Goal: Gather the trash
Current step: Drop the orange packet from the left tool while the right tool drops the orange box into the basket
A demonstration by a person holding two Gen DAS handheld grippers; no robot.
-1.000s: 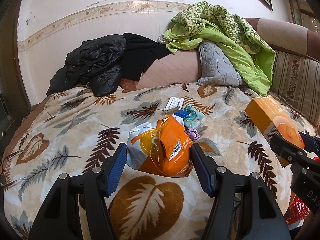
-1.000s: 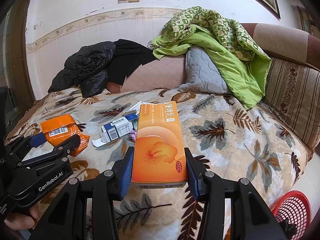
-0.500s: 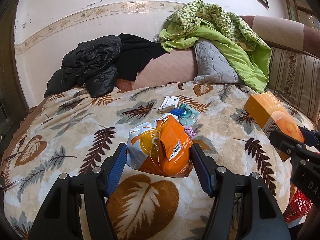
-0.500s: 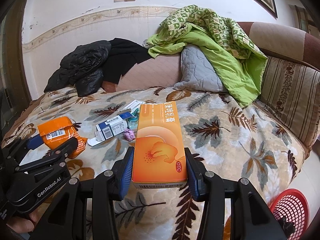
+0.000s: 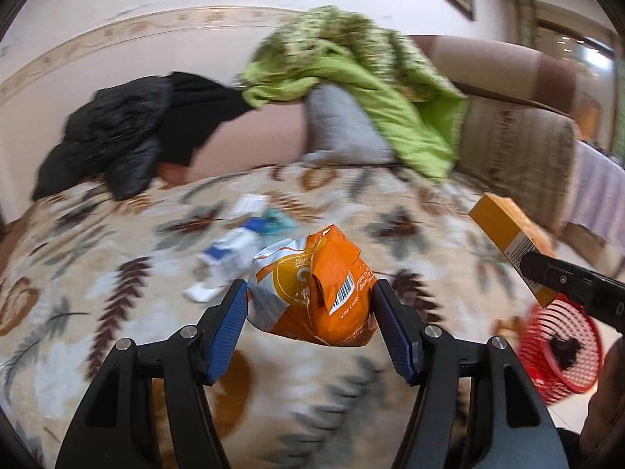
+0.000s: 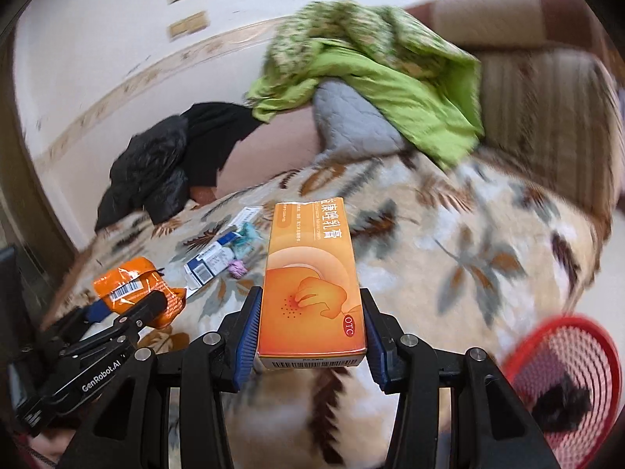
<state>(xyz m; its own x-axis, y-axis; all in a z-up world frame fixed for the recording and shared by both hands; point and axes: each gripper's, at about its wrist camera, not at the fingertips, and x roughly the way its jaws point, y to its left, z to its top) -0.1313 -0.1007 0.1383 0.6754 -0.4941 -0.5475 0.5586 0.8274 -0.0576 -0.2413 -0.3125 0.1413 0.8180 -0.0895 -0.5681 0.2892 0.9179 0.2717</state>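
Note:
My left gripper point(image 5: 310, 305) is shut on a crumpled orange and white snack bag point(image 5: 316, 297), held above the leaf-patterned bed cover. It also shows in the right wrist view point(image 6: 133, 289) at the left. My right gripper point(image 6: 310, 312) is shut on an orange medicine box point(image 6: 312, 285); the box also shows in the left wrist view point(image 5: 511, 242) at the right. A red mesh waste basket point(image 6: 562, 383) stands on the floor at the lower right, with something dark inside; it shows in the left wrist view point(image 5: 558, 344) too.
A blue and white carton point(image 6: 211, 265), a teal wrapper point(image 6: 246, 238), a small purple scrap point(image 6: 237, 269) and a white paper point(image 6: 244, 215) lie on the bed cover point(image 6: 468, 258). Black jackets point(image 6: 168, 164), a green quilt point(image 6: 375, 66) and a grey pillow point(image 6: 351, 117) are piled at the back.
Both grippers have pulled back and swung right with their loads still held. The red basket now shows larger and closer in both views. The frames are motion-blurred.

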